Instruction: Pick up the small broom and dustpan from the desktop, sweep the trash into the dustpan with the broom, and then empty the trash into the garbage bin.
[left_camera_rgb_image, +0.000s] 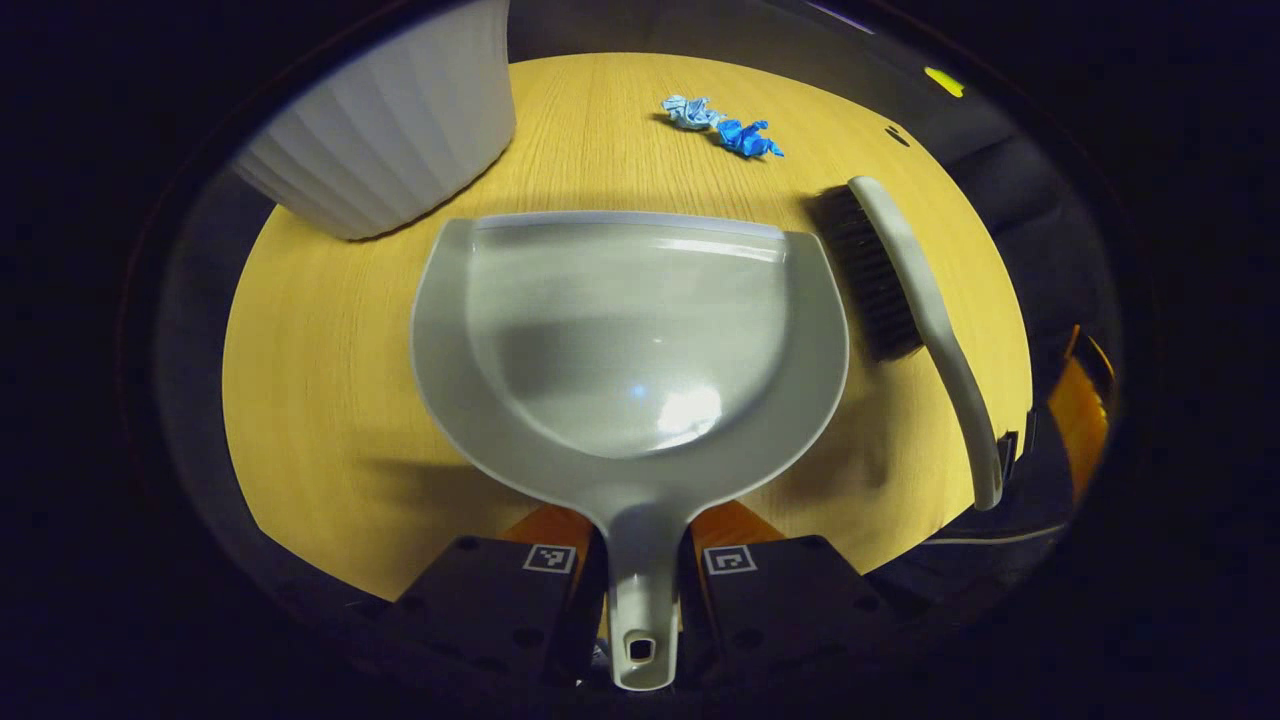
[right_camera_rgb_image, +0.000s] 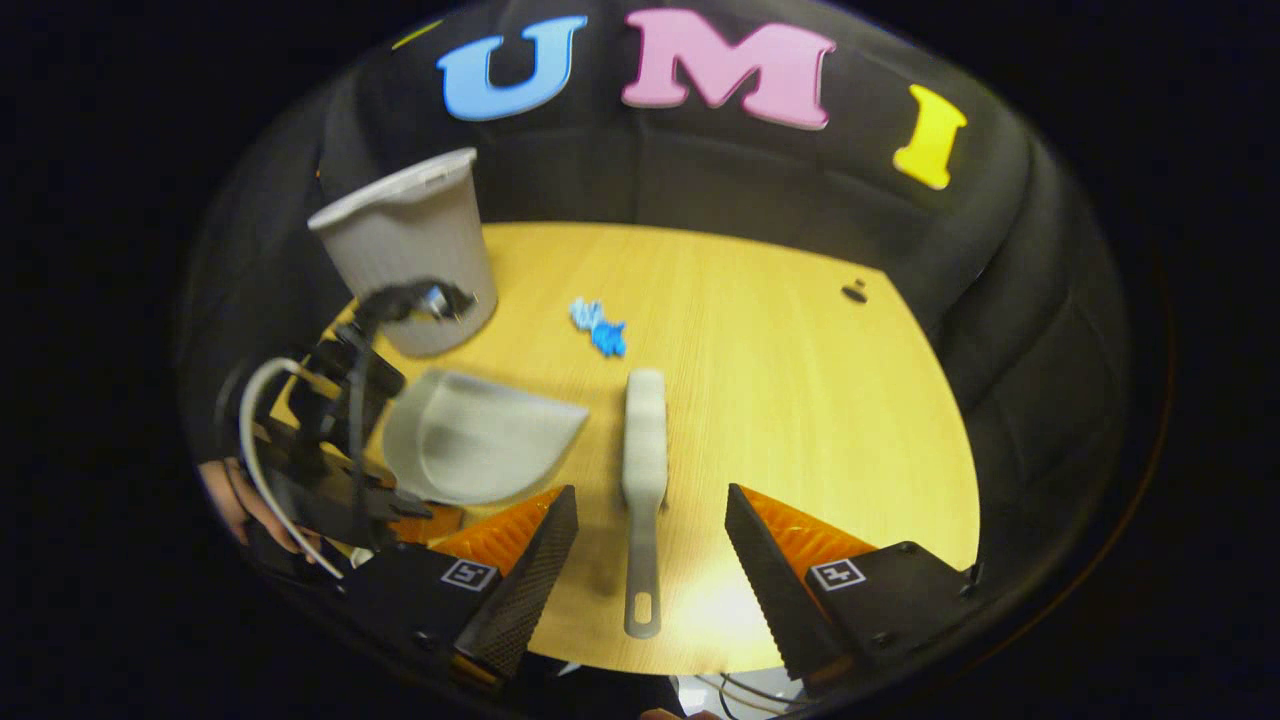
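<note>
In the left gripper view we see the left gripper (left_camera_rgb_image: 640, 600) closed around the handle of the grey dustpan (left_camera_rgb_image: 630, 330), a finger pressing on each side of the handle's narrow neck. The dustpan's wide scoop reaches forward over the wooden desktop (left_camera_rgb_image: 330, 400), its straight front lip pointing toward the trash. We cannot tell whether the pan rests on the wood or is lifted slightly off it.

The trash is 2 crumpled blue paper scraps (left_camera_rgb_image: 722, 126) lying touching each other on the desktop beyond the dustpan's lip, well apart from it. To the right of the dustpan lies the small broom (left_camera_rgb_image: 925, 310), on its side, dark bristles facing the pan and its pale handle curving back toward the desktop's near edge. The white ribbed garbage bin (left_camera_rgb_image: 390, 120) stands upright at the far left, just beside the dustpan's front left corner.

In the right gripper view we see the right gripper (right_camera_rgb_image: 650, 560) with its jaws wide apart, 1 finger on each side of the broom's handle (right_camera_rgb_image: 643, 560) and neither touching it. The broom (right_camera_rgb_image: 645, 440) lies flat on the desktop (right_camera_rgb_image: 800, 400), its head pointing toward the blue scraps (right_camera_rgb_image: 598, 326). To the left, the dustpan (right_camera_rgb_image: 480, 440) is tilted, held by the left gripper (right_camera_rgb_image: 340, 480), with the garbage bin (right_camera_rgb_image: 410, 250) behind it.
</note>
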